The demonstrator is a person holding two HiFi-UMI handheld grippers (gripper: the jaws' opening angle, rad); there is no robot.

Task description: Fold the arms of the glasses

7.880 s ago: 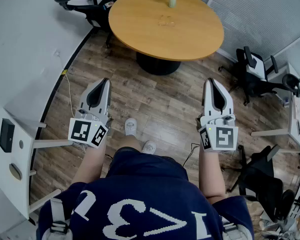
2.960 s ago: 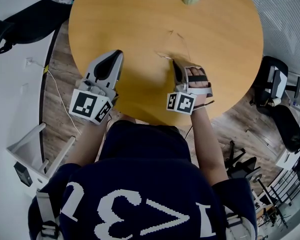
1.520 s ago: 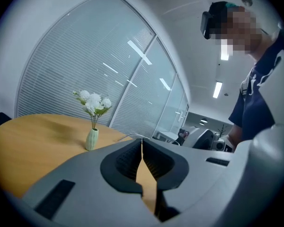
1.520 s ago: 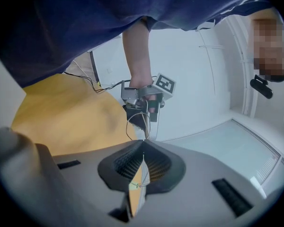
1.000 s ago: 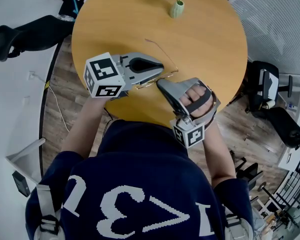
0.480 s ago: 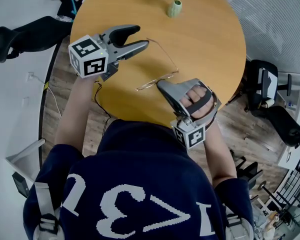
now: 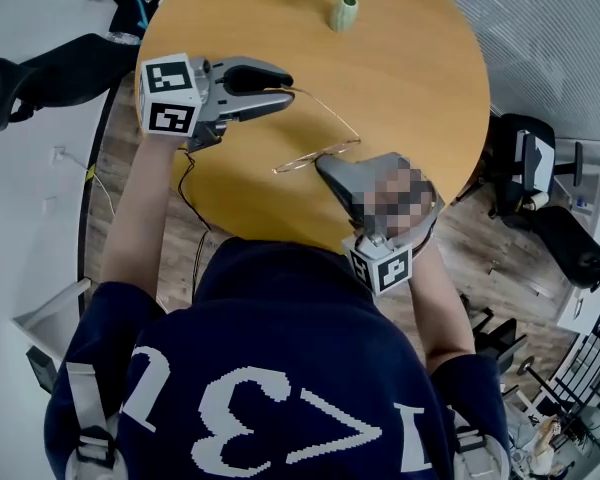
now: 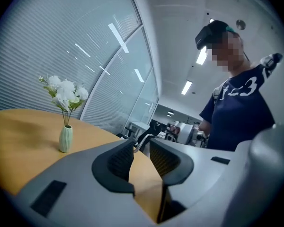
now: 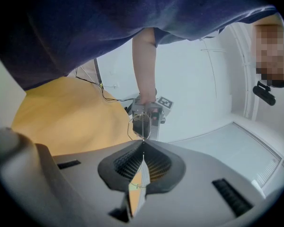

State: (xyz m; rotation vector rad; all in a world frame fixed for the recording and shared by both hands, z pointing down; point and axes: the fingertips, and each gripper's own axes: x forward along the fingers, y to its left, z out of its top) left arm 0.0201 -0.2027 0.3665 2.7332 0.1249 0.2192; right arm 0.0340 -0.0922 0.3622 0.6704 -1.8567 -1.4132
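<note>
While the right gripper (image 7: 323,164) pinches the glasses (image 7: 302,161), the left gripper (image 7: 283,82), jaws just narrowed but apart, flanks one arm (image 7: 326,114).

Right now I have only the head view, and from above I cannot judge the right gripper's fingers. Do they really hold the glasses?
Observer: Yes. The right gripper view shows the right gripper shut on the thin rim of the glasses.
Operator: Thank you. And the left one, has it gripped anything?
Observer: Not yet. In the left gripper view the left gripper has just been closing, but its fingers stand apart; the tip of the free arm sits between them, seemingly unpressed.
</note>
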